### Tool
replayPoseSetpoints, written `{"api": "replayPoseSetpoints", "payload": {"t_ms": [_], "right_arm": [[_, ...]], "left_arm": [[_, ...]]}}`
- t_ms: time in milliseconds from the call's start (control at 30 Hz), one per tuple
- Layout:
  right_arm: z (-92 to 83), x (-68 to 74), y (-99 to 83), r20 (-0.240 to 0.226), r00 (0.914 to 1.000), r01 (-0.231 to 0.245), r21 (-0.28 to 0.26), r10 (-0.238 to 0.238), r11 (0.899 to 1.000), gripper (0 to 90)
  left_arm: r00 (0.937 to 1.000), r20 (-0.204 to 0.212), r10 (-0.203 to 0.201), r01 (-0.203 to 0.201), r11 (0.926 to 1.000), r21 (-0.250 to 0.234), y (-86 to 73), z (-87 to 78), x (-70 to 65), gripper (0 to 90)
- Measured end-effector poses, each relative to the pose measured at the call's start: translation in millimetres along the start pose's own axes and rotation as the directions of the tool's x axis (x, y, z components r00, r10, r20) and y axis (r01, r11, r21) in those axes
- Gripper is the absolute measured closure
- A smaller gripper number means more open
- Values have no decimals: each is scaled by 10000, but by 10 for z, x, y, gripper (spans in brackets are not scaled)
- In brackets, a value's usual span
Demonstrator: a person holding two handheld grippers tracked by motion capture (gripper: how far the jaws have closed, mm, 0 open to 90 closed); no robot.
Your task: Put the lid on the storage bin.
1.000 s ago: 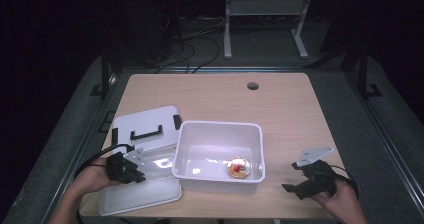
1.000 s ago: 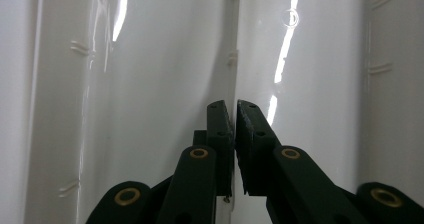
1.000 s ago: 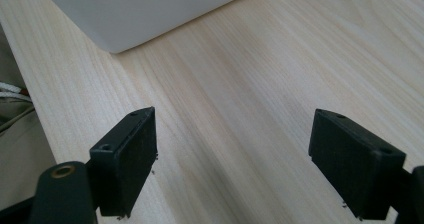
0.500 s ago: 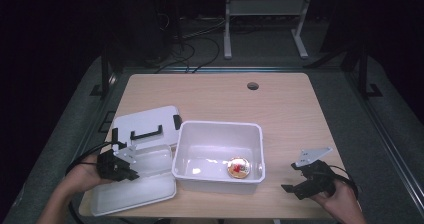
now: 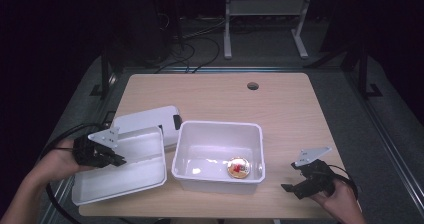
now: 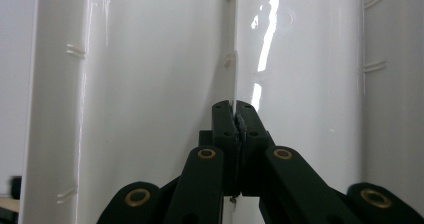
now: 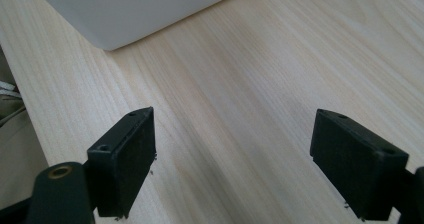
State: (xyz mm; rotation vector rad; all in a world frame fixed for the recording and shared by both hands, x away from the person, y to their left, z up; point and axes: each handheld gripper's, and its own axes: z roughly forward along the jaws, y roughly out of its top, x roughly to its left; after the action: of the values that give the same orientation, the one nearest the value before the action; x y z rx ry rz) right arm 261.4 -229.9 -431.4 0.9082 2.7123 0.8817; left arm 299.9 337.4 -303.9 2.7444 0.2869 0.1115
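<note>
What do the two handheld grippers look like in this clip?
Both the left gripper and the right gripper are black linkage tools with brass-coloured pivot pins and flat rectangular jaws. Each carries a grey three-cornered plate on top and trails a black cable. Forearms are bare.

Dark room, grey floor (image 5: 350,109) (cables (image 5: 200,44) trailing), white shelf frame (image 5: 262,19) behind.

Lid (image 5: 122,171) left of bin (image 5: 218,155); ball (image 5: 238,167) inside; second lid (image 5: 145,120) behind.
</note>
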Motion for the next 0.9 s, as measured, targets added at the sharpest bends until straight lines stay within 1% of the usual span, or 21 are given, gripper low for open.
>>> {"api": "replayPoseSetpoints", "payload": {"t_ms": [67,100,167,300,467,567,600,700,767,833,900], "right_arm": [[2,-2,-9,-11,10000,-36,-27,36,10000,173],[4,-4,-16,-30,10000,-50,-20,50,10000,173],[12,-1,-28,-39,10000,-90,29,90,10000,173],[8,-5,-36,-36,9999,-113,12,113,9999,173],[17,-19,-35,-78,9999,-100,2,100,9999,172],[30,-12,-37,-80,9999,-80,71,81,9999,171],[30,-12,-37,-80,9999,-80,71,81,9999,171],[29,-15,-37,-88,9999,-89,61,89,9999,170],[30,-16,-36,-81,9999,-91,48,91,9999,170],[33,-13,-34,-77,10000,-55,50,56,10000,170],[37,-14,-31,-84,10000,-53,78,53,10000,170]], "left_arm": [[9999,79,109,-108,9998,-167,68,-87,29,893],[10000,34,58,-57,9996,-287,96,-122,44,893],[10000,32,48,-47,9993,-377,153,-192,90,894],[9999,140,83,-73,9975,-701,283,-282,141,893],[9996,178,222,-211,9982,-570,460,-269,182,893],[9992,72,405,-402,9986,-347,585,-234,188,893],[9990,97,444,-441,9986,-289,627,-223,190,893],[9978,67,654,-653,9976,-214,758,-199,191,893],[9973,98,731,-729,9971,-225,855,-181,183,893],[9963,252,823,-817,9964,-219,964,-167,185,893],[9956,313,888,-879,9957,-282,1087,-148,186,893]]}}
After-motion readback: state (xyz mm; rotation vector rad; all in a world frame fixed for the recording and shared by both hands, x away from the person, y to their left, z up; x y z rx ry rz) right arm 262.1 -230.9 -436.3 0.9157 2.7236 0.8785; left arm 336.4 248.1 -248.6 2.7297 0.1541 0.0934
